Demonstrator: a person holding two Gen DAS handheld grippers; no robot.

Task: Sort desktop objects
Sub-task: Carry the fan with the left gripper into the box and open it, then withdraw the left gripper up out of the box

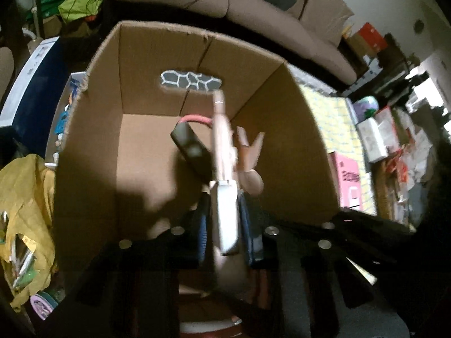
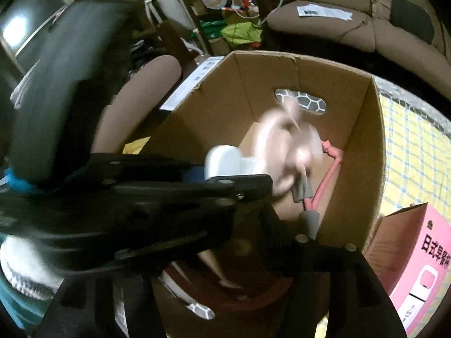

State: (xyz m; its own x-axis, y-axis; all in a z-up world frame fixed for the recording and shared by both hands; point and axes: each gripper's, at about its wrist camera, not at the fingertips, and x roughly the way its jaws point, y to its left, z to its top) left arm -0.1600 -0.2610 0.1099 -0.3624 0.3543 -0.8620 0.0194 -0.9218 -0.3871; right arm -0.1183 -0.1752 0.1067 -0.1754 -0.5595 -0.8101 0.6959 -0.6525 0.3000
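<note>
My left gripper (image 1: 225,219) is shut on the white handle of a pink hand-held fan (image 1: 222,140) and holds it over the open cardboard box (image 1: 141,56). The fan's head with its blades (image 1: 248,152) points into the box. A dark block with a red cord (image 1: 191,146) lies on the box floor beside the fan. In the right wrist view the left gripper (image 2: 225,180) reaches in from the left with the blurred fan (image 2: 287,143) above the box (image 2: 352,169); a pink cord with grey ends (image 2: 313,197) lies inside. My right gripper's own fingers are hidden in the dark.
A brown sofa (image 1: 253,5) stands behind the box. A pink carton (image 2: 417,262) and a yellow checked cloth (image 2: 408,152) are right of the box. A yellow bag (image 1: 25,211) and a blue box (image 1: 33,84) are on the left.
</note>
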